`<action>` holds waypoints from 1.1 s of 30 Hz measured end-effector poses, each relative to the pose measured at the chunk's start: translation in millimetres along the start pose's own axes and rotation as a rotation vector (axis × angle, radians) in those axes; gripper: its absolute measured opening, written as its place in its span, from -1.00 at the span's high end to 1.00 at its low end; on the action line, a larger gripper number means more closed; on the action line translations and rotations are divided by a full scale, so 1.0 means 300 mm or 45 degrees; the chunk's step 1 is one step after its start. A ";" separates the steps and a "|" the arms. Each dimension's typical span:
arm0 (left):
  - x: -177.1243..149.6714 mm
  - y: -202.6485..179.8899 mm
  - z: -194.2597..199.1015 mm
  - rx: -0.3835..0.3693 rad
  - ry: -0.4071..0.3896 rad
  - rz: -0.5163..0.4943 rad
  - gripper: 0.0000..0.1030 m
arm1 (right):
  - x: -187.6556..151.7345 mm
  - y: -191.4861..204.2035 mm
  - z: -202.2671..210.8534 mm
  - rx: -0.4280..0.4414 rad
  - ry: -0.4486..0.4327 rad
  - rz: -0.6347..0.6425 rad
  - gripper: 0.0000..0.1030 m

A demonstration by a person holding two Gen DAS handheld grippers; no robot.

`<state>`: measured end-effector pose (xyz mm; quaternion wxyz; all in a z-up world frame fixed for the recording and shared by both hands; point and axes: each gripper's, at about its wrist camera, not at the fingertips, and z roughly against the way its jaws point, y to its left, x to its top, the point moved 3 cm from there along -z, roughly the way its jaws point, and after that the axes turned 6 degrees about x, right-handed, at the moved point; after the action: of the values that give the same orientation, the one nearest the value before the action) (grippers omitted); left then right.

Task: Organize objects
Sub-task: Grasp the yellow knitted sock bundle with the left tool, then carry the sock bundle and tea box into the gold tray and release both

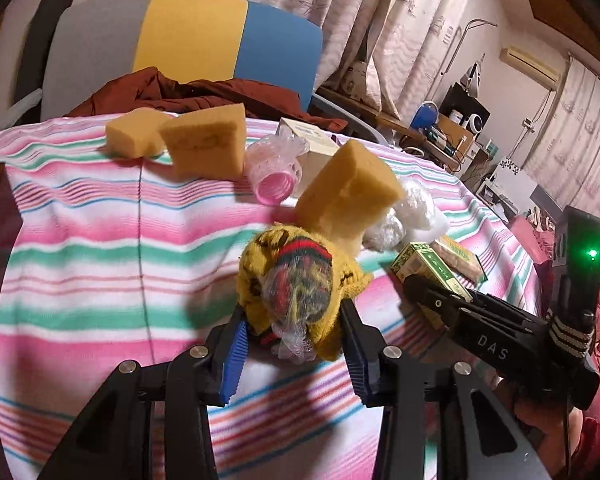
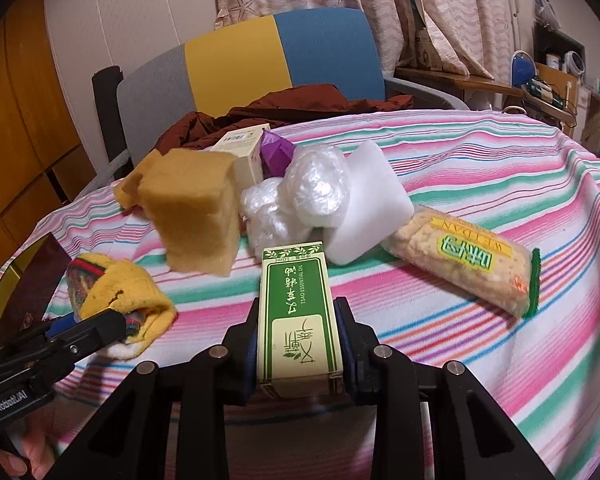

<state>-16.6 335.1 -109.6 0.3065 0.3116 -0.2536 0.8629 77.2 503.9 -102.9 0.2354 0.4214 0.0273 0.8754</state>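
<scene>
My left gripper (image 1: 292, 332) is shut on a yellow knitted sock bundle (image 1: 300, 280) wrapped in clear plastic, just above the striped cloth (image 1: 100, 260); it shows at lower left in the right wrist view (image 2: 116, 300). My right gripper (image 2: 298, 332) is shut on a green and cream essential oil box (image 2: 296, 316), also seen in the left wrist view (image 1: 428, 268). A yellow sponge (image 2: 196, 216) stands beyond the sock, with two more sponges (image 1: 172, 136) further back.
A pink plastic roller (image 1: 274, 168), a cream box (image 1: 312, 140), crumpled clear plastic (image 2: 300, 196), a white foam block (image 2: 372, 208) and a cracker packet (image 2: 464, 260) lie on the cloth. A chair (image 2: 280, 52) with brown clothing (image 2: 300, 104) stands behind the table.
</scene>
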 end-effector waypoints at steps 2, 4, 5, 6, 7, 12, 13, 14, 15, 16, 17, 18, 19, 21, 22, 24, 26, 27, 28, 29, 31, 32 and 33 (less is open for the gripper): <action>-0.022 -0.002 0.013 0.006 -0.001 -0.014 0.18 | -0.016 0.017 0.013 -0.002 0.001 0.005 0.36; -0.047 -0.002 0.028 0.011 -0.010 -0.029 0.19 | -0.034 0.042 0.029 0.002 0.011 0.006 0.36; -0.060 -0.001 0.039 0.010 -0.020 -0.034 0.20 | -0.038 0.056 0.034 0.004 0.023 0.015 0.36; -0.070 0.003 0.045 0.009 -0.026 -0.034 0.20 | -0.040 0.064 0.036 0.004 0.031 0.022 0.36; -0.077 0.009 0.051 0.007 -0.028 -0.029 0.20 | -0.042 0.077 0.040 0.009 0.045 0.028 0.37; -0.093 0.052 0.064 -0.015 -0.013 0.030 0.21 | -0.057 0.107 0.065 0.070 0.088 -0.058 0.37; -0.093 0.049 0.066 -0.013 -0.012 0.026 0.21 | -0.060 0.115 0.070 0.076 0.095 -0.062 0.38; -0.098 0.047 0.073 -0.010 -0.010 0.018 0.22 | -0.065 0.126 0.075 0.084 0.104 -0.063 0.38; -0.102 0.045 0.078 -0.006 -0.008 0.009 0.22 | -0.071 0.137 0.078 0.089 0.108 -0.063 0.38; -0.107 0.039 0.088 0.002 -0.005 -0.008 0.23 | -0.077 0.151 0.082 0.098 0.118 -0.060 0.38; -0.112 0.037 0.098 0.009 -0.002 -0.016 0.25 | -0.082 0.163 0.085 0.104 0.124 -0.055 0.38; -0.115 0.037 0.113 0.014 -0.005 -0.015 0.25 | -0.086 0.178 0.088 0.110 0.131 -0.045 0.38; -0.121 0.041 0.131 0.013 -0.011 -0.007 0.25 | -0.092 0.196 0.092 0.118 0.139 -0.033 0.38; -0.132 0.053 0.174 -0.017 -0.030 0.021 0.25 | -0.100 0.224 0.095 0.137 0.150 -0.019 0.38; -0.138 0.061 0.202 -0.021 -0.039 0.033 0.25 | -0.104 0.239 0.094 0.147 0.158 -0.014 0.38; -0.144 0.076 0.240 -0.026 -0.056 0.046 0.25 | -0.114 0.263 0.095 0.158 0.170 -0.005 0.38; -0.150 0.100 0.291 -0.032 -0.080 0.071 0.25 | -0.126 0.297 0.097 0.165 0.183 0.018 0.38; -0.153 0.110 0.310 -0.032 -0.087 0.082 0.25 | -0.128 0.308 0.095 0.171 0.187 0.022 0.38; -0.156 0.121 0.332 -0.035 -0.094 0.095 0.25 | -0.133 0.322 0.096 0.183 0.194 0.026 0.38; -0.159 0.130 0.351 -0.039 -0.101 0.103 0.25 | -0.139 0.337 0.097 0.194 0.202 0.029 0.38; -0.164 0.148 0.390 -0.034 -0.116 0.109 0.25 | -0.152 0.372 0.101 0.216 0.217 0.043 0.38; -0.164 0.162 0.413 -0.033 -0.125 0.115 0.25 | -0.159 0.392 0.104 0.235 0.227 0.047 0.38; -0.164 0.170 0.428 -0.035 -0.131 0.116 0.25 | -0.162 0.402 0.104 0.246 0.234 0.046 0.38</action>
<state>27.9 201.2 -69.3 0.2578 0.3396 -0.2948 0.8551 79.5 371.0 -88.4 0.1744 0.3607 0.1253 0.9076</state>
